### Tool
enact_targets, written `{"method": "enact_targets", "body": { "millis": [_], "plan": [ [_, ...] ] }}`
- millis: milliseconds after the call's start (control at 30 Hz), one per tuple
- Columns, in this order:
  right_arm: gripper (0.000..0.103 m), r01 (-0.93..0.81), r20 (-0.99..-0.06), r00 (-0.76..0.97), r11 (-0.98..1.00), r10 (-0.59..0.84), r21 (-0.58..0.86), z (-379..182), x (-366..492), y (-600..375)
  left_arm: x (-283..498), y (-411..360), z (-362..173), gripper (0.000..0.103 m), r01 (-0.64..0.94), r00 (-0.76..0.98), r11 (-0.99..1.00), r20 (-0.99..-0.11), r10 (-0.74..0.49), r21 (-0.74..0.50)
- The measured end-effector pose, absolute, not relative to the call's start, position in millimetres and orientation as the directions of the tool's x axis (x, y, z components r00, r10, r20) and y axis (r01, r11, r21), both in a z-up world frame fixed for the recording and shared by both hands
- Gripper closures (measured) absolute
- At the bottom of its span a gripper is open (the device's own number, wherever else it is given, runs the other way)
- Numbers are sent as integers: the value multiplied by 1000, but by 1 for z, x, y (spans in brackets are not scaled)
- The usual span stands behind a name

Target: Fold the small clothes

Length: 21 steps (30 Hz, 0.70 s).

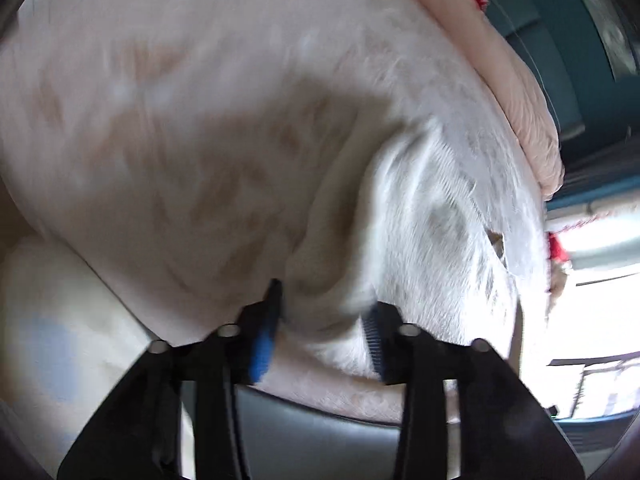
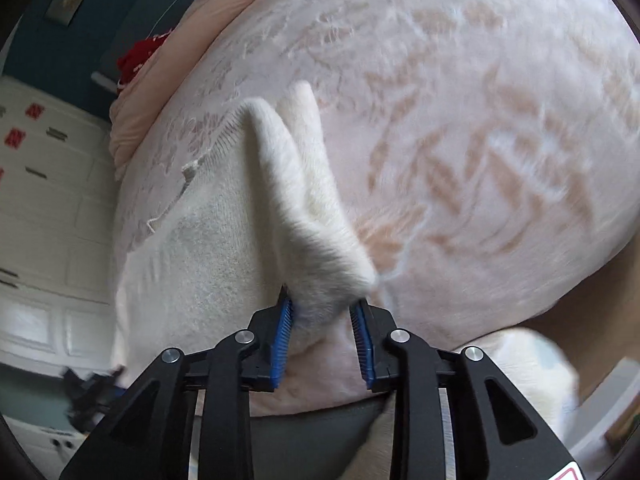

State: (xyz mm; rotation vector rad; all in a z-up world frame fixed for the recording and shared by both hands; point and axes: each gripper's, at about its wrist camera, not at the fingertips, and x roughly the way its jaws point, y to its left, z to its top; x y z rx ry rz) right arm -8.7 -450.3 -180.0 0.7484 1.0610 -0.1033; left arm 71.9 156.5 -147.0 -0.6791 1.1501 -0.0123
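A home bedroom: patterned bedspread (image 2: 460,128), teal wall (image 2: 52,52), white cabinets (image 2: 44,200).

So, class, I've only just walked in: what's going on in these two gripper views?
A person with a gripper in each hand is working on a small white fuzzy garment that lies on a pink patterned bedspread. The right gripper has a raised fold of the garment between its blue pads, lifted into a ridge. The left gripper is pressed into the same white fabric, but that view is blurred, so its grip is unclear. No finished fold shows yet.
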Motion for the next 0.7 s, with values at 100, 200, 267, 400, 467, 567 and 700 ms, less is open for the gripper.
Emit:
{"method": "enact_targets", "body": {
  "millis": [100, 200, 267, 400, 467, 567, 700],
  "plan": [
    [44, 377, -811, 579, 854, 86, 359, -138, -4, -453, 79, 160, -95, 26, -261, 550, 862, -801, -237, -434],
    [40, 298, -782, 617, 893, 89, 338, -121, 45, -447, 123, 140, -71, 12, -162, 593, 891, -763, -256, -425],
    [36, 259, -779, 615, 903, 119, 343, -125, 88, -442, 159, 121, -79, 11, -122, 565, 908, -780, -268, -400],
    [36, 270, -837, 535, 916, 113, 296, -166, 159, -428, 219, 94, -134, 13, -150, 421, 923, -868, -265, -355],
    [62, 300, -875, 467, 910, 123, 288, -192, 174, -427, 230, 90, -163, 55, -164, 337, 910, -888, -312, -382],
    [95, 231, -856, 473, 908, 210, 350, -191, 176, -416, 222, 90, -164, 92, -133, 356, 921, -885, -299, -365],
    [97, 289, -827, 541, 890, 152, 352, -184, 168, -461, 221, 111, -157, 93, -121, 394, 950, -892, -221, -288]
  ]
}}
